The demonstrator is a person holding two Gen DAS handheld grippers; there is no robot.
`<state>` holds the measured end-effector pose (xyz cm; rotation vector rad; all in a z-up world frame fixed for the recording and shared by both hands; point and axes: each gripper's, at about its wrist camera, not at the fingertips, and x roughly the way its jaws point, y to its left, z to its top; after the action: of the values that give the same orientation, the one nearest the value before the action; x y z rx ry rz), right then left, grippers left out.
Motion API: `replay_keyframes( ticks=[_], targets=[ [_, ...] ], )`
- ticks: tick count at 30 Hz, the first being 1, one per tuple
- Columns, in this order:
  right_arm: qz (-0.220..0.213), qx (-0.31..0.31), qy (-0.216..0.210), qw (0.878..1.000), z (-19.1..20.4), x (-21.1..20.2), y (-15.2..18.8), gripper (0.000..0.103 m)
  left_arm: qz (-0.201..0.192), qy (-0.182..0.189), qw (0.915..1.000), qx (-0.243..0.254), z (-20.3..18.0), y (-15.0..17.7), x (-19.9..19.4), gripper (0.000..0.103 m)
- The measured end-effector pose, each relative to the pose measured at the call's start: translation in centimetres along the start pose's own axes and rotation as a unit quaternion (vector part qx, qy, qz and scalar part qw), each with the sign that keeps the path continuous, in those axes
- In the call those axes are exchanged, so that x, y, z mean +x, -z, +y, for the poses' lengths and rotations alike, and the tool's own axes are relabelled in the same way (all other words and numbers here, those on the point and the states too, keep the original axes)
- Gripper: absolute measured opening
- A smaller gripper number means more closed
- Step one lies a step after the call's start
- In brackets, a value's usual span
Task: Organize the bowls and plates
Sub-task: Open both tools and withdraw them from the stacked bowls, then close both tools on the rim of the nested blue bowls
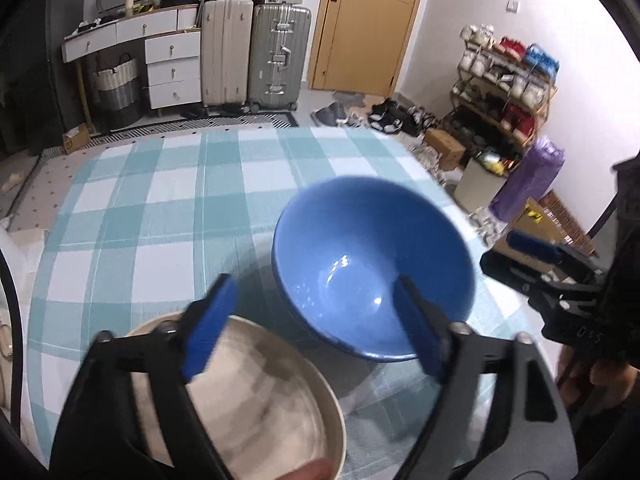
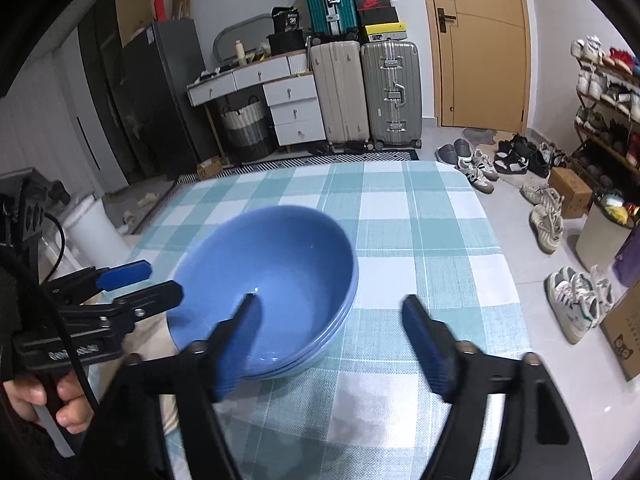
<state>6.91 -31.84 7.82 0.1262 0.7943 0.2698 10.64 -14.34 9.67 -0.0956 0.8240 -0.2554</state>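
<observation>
**Both grippers spread wide above the stacked blue bowls; nothing is gripped.**

The left gripper (image 1: 316, 322) is seen with its jaws apart, no object pressed between the pads; a cream plate (image 1: 256, 400) lies directly beneath its left finger, and the stack of blue bowls (image 1: 372, 264) sits just ahead, under its right finger. The right gripper (image 2: 332, 340) is likewise spread and empty, with its left finger over the bowl stack (image 2: 272, 280) and its right finger over bare checked tablecloth (image 2: 420, 232). The bowls are nested upright on the cloth, between the two tools. Beyond the table, suitcases (image 2: 364, 92), a white drawer unit (image 2: 296, 112) and a wooden door (image 2: 484, 40) are visible against the far wall.
</observation>
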Motion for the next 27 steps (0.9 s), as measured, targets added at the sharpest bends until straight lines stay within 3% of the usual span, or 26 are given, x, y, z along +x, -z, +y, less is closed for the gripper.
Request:
replay_keyframes(
  ticks=[2, 4, 9, 17, 23, 27],
  targets=[
    [0.002, 0.010, -0.007, 1.000, -0.5, -0.2, -0.3, 0.089, 0.000, 0.013, 0.9999, -0.004, 0.4, -0.6, -0.5, 0.087],
    [0.004, 0.016, -0.006, 1.000, -0.7, -0.3, -0.4, 0.095, -0.003, 0.014, 0.9998, -0.010, 0.8, -1.1, -0.9, 0.103],
    [0.005, 0.032, -0.016, 0.999, -1.2, 0.0, -0.6, 0.100, 0.004, 0.026, 0.9991, -0.034, 2.1, -1.7, -0.5, 0.102],
    [0.026, 0.068, -0.034, 0.997, -1.6, 2.3, 0.1, 0.100, 0.065, 0.059, 0.9923, -0.087, 4.3, -1.1, 3.8, 0.102],
    [0.044, 0.087, -0.050, 0.994, -1.6, 4.3, 0.7, 0.100, 0.081, 0.071, 0.9873, -0.117, 5.2, -0.2, 6.1, 0.102],
    [0.051, 0.084, -0.064, 0.993, -1.2, 5.3, 0.9, 0.091, 0.088, 0.073, 0.9864, -0.118, 5.1, 0.0, 7.3, 0.101]
  ],
)
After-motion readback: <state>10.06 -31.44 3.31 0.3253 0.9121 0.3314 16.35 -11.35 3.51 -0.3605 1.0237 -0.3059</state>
